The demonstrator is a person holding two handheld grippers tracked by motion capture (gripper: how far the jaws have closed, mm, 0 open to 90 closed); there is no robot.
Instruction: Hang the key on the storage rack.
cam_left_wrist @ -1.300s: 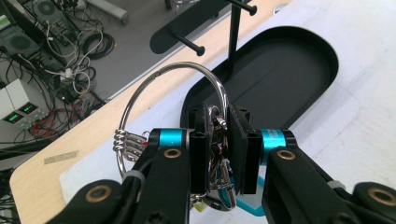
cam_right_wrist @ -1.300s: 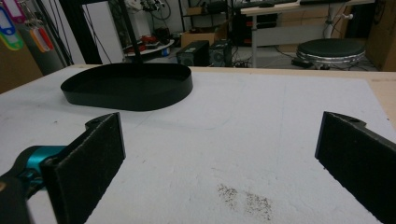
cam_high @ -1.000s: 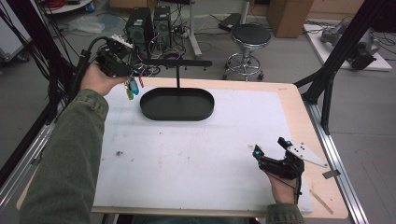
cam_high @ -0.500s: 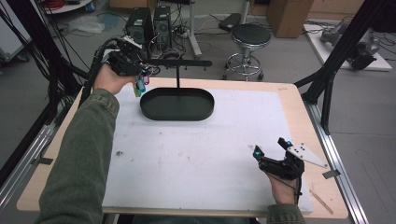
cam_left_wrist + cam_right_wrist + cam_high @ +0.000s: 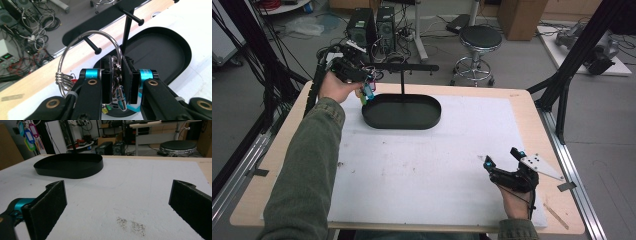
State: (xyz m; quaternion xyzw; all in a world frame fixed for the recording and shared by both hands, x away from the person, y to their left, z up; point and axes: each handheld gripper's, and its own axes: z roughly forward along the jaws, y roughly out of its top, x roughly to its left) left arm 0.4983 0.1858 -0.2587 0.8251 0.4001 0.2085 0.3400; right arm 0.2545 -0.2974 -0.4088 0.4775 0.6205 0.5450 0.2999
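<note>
My left gripper [image 5: 362, 84] is at the table's far left, shut on a bunch of small rings hanging from a large metal key ring [image 5: 95, 31]. Coloured tags [image 5: 368, 91] dangle below it, also seen as tags [image 5: 28, 136] in the right gripper view. The ring's loop stands close around a black peg [image 5: 93, 46] of the T-shaped stand's crossbar [image 5: 404, 67]. I cannot tell whether it rests on the peg. The stand rises from a black oval tray [image 5: 402, 112]. My right gripper [image 5: 503, 159] rests open near the front right, with nothing between its pads [image 5: 53, 197].
A white mat [image 5: 422, 165] covers the wooden table [image 5: 532, 107]. Dark crumbs [image 5: 130, 223] lie on the mat just ahead of the right gripper. Behind the table are a stool [image 5: 481, 37], computer towers [image 5: 372, 22] and tangled cables. Black frame posts [image 5: 562, 95] stand at the right edge.
My left hand has carried the key ring rightward and a little down, closer to the stand's crossbar and the tray's left end. The right gripper has stayed where it was.
</note>
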